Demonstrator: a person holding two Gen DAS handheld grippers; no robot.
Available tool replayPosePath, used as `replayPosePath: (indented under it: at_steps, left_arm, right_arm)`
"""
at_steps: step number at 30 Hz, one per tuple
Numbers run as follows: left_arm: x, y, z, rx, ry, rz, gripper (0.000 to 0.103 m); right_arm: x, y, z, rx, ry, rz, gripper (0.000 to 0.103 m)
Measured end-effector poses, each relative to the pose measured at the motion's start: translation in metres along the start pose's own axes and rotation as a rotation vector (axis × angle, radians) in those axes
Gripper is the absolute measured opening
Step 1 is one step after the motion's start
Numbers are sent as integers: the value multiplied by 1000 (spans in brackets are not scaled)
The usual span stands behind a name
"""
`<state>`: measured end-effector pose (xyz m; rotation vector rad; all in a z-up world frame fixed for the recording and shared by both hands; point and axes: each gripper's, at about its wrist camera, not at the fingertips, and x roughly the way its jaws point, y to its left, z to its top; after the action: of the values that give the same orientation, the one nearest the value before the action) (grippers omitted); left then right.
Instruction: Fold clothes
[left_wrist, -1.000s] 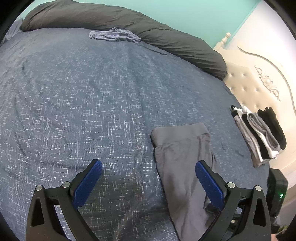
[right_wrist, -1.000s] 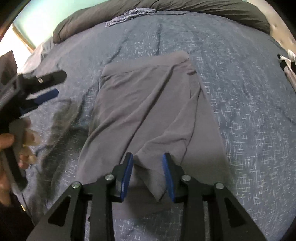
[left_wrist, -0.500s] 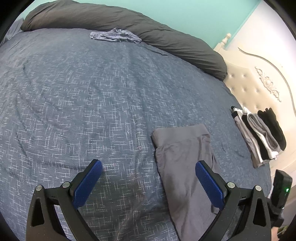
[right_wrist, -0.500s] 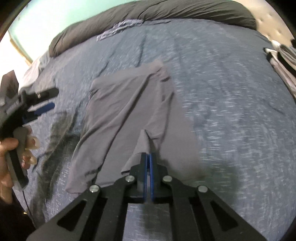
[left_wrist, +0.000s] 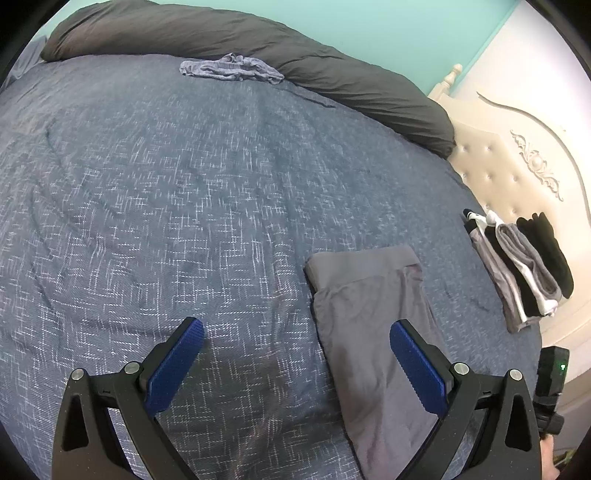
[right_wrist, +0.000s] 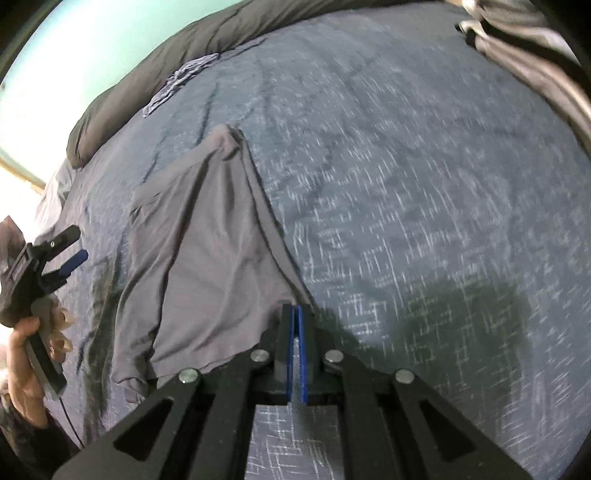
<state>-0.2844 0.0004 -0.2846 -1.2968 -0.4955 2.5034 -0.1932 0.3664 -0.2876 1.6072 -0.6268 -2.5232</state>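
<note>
Since a second ago your right gripper (right_wrist: 294, 314) has clamped its fingers fully onto the near hem of the thin grey stretch-knit garment (right_wrist: 207, 258) and dragged it sideways, so the cloth now trails left of those fingers across the blue flecked bedspread (right_wrist: 406, 184). Your left gripper (left_wrist: 295, 363) hovers with fingers wide apart and empty, the garment lying under its right finger. Soft, light and limp, this fabric will likely sag and bunch; pinch corners or the waistband rather than mid-panel.
</note>
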Motion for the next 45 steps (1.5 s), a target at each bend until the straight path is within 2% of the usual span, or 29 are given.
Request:
replayPosePath:
  at_steps: [3,8,9,10,12,18,20,21,22,26,30,37,45]
  left_arm:
    - [0,0,0,1,0,0,103]
    - [0,0,0,2,1,-1,103]
    - [0,0,-1,2,1,-1,103]
    - [0,0,-1,1,2,-2,103]
    - [0,0,-1,3,2,-4,103]
    - [0,1,-2,-3,0,-2,103]
    - [1,1,-2,-3,0,0,103]
    - [1,1,-2,-2,0,0,103]
    - [1,1,-2,-3,0,1,103]
    - [2,2,-3,-5,0,1,103]
    - [2,1,-3,-6,3,0,103]
    - [3,2,-3,-7,6,0,103]
    - [5,2,-4,-4,9,5,103]
  right_arm:
    - [-2,-3,1,32,-5,73,3]
    - [-15,-10,7,80,-41,107,6]
    - [-16,-10,8,82,-42,109,12]
    - [-17,-10,8,84,-43,112,26]
    - [-18,-8,8,80,-41,116,36]
    - [-4,6,6,-11,-9,51,36]
    - [1,14,5,-69,4,10,32]
    - [4,18,4,-98,10,-11,15]
    - [5,21,4,-117,12,-28,4]
    - [-2,13,2,-108,-11,-76,2]
    - [-4,-3,-2,-33,0,-63,2]
    - [-9,-14,-4,12,-19,-60,2]
    - [-1,-13,7,10,-10,-59,2]
